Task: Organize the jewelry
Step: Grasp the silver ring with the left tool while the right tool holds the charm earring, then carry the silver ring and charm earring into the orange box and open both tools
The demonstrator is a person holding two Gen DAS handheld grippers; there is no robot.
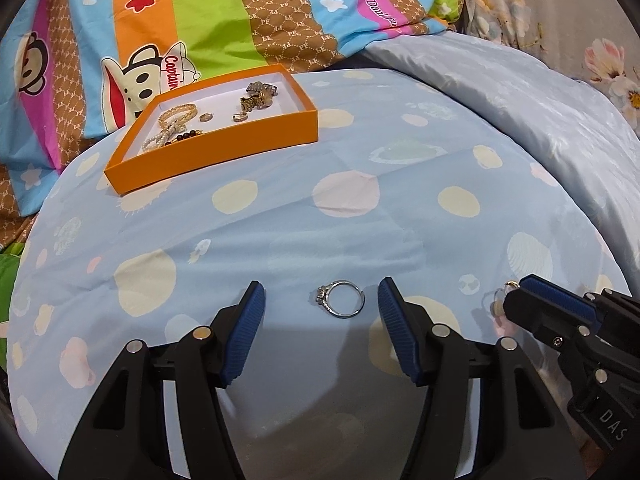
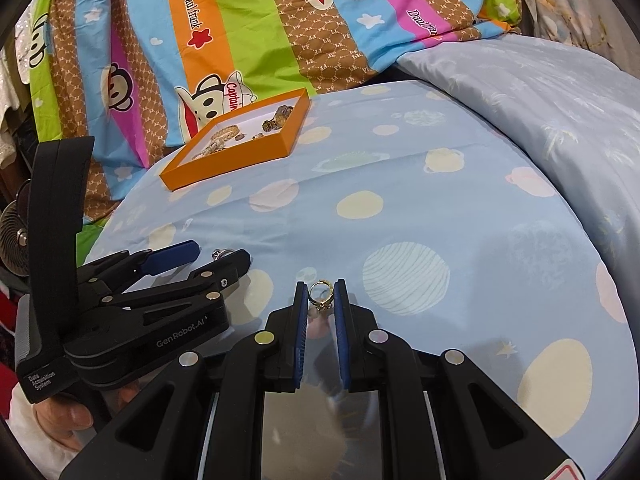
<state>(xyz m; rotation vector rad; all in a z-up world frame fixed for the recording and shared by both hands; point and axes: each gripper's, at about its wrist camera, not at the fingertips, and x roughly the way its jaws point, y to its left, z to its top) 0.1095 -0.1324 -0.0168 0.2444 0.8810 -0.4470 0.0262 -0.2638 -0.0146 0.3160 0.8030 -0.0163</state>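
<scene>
My right tool [image 2: 321, 294] pinches a small gold earring [image 2: 320, 295] just above the bed [image 2: 460, 216]; my left tool [image 1: 320, 300] is spread around the silver ring [image 1: 340, 299] — next I close on it, then carry both to the orange box [image 1: 224, 152].

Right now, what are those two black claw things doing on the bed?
A person is tidying jewelry into the orange box, which already holds bracelets and earrings. The right gripper is shut on a small gold earring. The left gripper is open around a silver ring lying on the blue sheet, not pinching it yet.
</scene>
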